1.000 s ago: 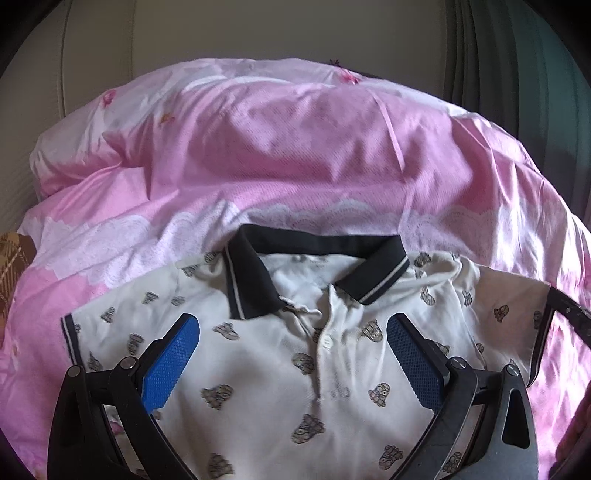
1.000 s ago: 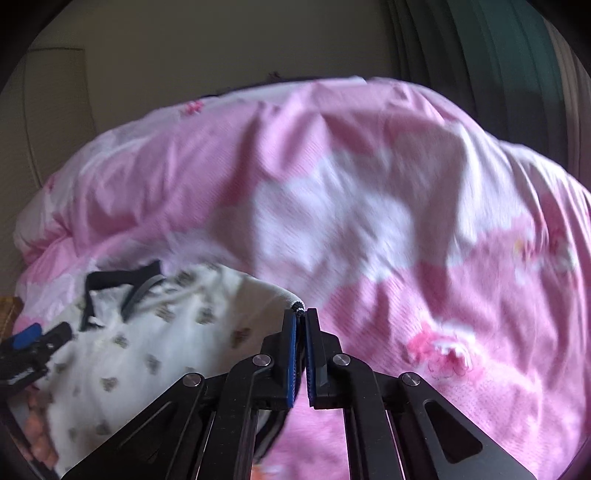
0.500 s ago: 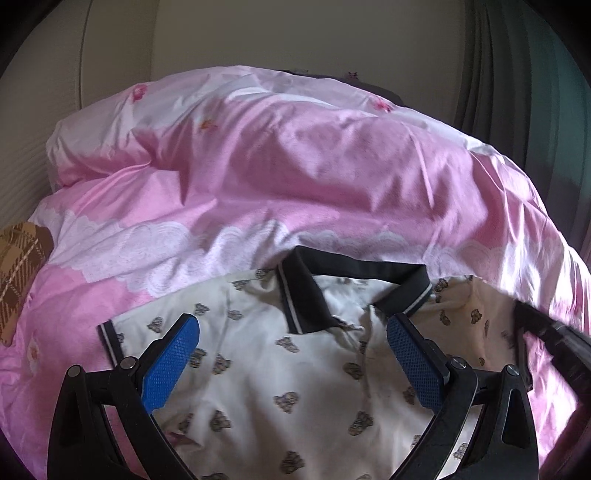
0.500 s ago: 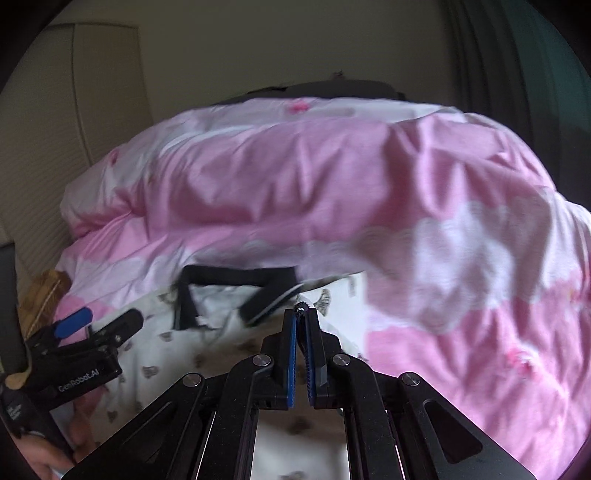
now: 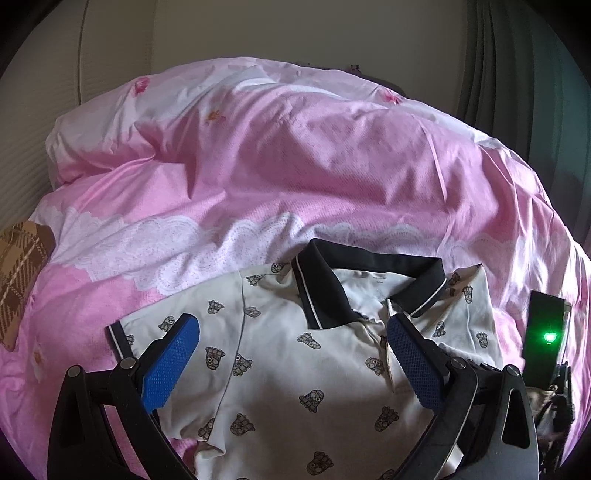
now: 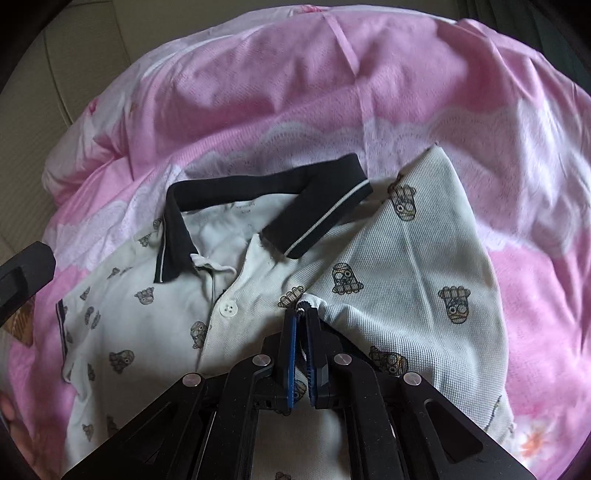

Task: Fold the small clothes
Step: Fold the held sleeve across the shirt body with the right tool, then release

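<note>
A small white polo shirt [image 5: 280,354] with a dark collar [image 5: 321,291] and a cartoon print lies front up on the pink duvet [image 5: 280,162]. My left gripper [image 5: 291,354] is open and empty, hovering over the shirt's chest. My right gripper [image 6: 302,314] is shut on the shirt's right sleeve [image 6: 413,280] and holds it folded inward across the chest, beside the collar [image 6: 266,206] and the button placket [image 6: 226,308]. The right gripper's body shows in the left wrist view [image 5: 546,343] with a green light.
The pink duvet [image 6: 369,85] bunches up high behind the shirt. A brown plaid cloth [image 5: 18,269] lies at the left edge. A beige wall [image 5: 295,33] and dark curtains [image 5: 517,74] stand behind the bed.
My right gripper has carried the right sleeve inward over the shirt's chest, folding that side over. My left gripper has drifted left, still open.
</note>
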The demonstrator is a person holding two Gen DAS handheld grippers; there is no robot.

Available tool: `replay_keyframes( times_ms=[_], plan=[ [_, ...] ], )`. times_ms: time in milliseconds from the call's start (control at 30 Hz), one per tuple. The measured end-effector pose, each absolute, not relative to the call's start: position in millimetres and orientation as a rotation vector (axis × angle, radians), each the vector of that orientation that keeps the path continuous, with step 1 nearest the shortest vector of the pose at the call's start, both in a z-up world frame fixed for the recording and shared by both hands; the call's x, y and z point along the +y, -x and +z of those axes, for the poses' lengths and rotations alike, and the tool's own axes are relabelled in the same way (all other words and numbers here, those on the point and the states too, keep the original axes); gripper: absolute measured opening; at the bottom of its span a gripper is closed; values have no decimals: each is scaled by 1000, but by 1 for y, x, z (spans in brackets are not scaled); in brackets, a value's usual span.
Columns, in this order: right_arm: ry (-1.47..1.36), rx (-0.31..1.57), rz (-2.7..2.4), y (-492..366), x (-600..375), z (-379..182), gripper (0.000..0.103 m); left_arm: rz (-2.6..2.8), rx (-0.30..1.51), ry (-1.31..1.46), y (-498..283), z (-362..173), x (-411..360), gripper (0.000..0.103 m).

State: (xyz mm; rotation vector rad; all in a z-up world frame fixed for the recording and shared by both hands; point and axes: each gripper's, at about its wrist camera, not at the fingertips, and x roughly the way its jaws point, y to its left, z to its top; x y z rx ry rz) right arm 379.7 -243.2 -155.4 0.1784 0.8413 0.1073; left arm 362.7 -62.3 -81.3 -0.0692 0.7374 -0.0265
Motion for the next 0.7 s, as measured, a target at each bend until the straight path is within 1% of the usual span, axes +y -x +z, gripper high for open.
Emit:
replay_keyframes(
  times_ms=[33, 67, 100, 167, 200, 267, 400, 600, 700],
  plan=[
    [-185, 831, 112, -377, -245, -153, 9, -30, 740, 69, -363, -82, -63, 103],
    [-181, 820, 108, -373, -248, -150, 14, -34, 744, 69, -364, -83, -64, 103],
    [-174, 810, 103, -369, -249, -147, 23, -37, 746, 69, -365, -84, -65, 103],
    [-162, 771, 97, -352, -254, -136, 34, -51, 753, 71, -366, -86, -69, 103],
    [-154, 757, 90, -346, -257, -131, 37, -65, 754, 75, -366, -86, -70, 103],
    [-132, 719, 68, -325, -264, -121, 38, -93, 750, 75, -365, -86, -76, 103],
    [-89, 673, -15, -289, -283, -116, 39, -146, 758, 60, -364, -89, -91, 103],
    [-75, 748, -6, -281, -293, -133, 37, -184, 799, 39, -365, -99, -108, 103],
    [-62, 741, 12, -280, -286, -134, 36, -170, 795, 30, -365, -98, -107, 103]
  ],
)
